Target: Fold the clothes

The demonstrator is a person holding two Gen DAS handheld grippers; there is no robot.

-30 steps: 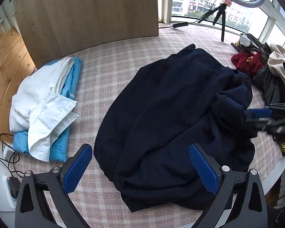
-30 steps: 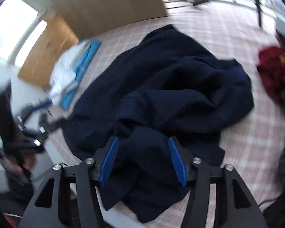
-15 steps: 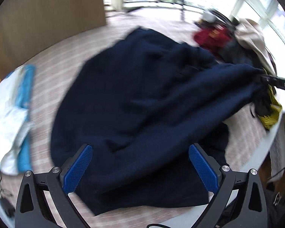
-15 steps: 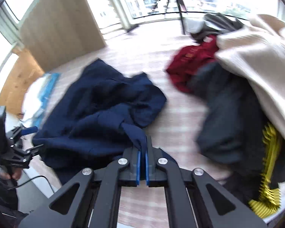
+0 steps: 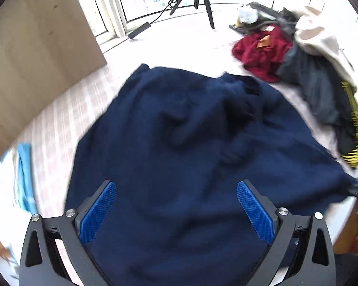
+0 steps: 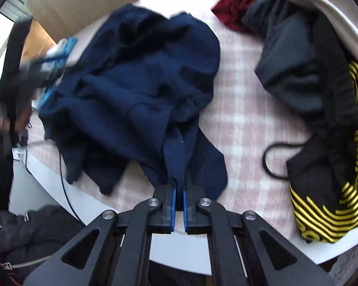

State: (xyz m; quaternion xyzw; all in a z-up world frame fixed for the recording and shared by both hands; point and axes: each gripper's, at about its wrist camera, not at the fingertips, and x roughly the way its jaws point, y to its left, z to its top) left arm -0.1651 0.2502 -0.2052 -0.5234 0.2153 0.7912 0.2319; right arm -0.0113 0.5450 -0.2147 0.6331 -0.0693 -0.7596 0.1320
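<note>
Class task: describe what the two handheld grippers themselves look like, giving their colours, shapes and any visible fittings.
Both match. The left gripper and right gripper have black frames with triangular cut-outs, silver round bolt heads at the pivots, and two flat fingers faced with bright blue, finely textured pads. No markings or cables show on either.

Blurred blue-and-white folded pile (image 5: 16, 178), perhaps shirts.
</note>
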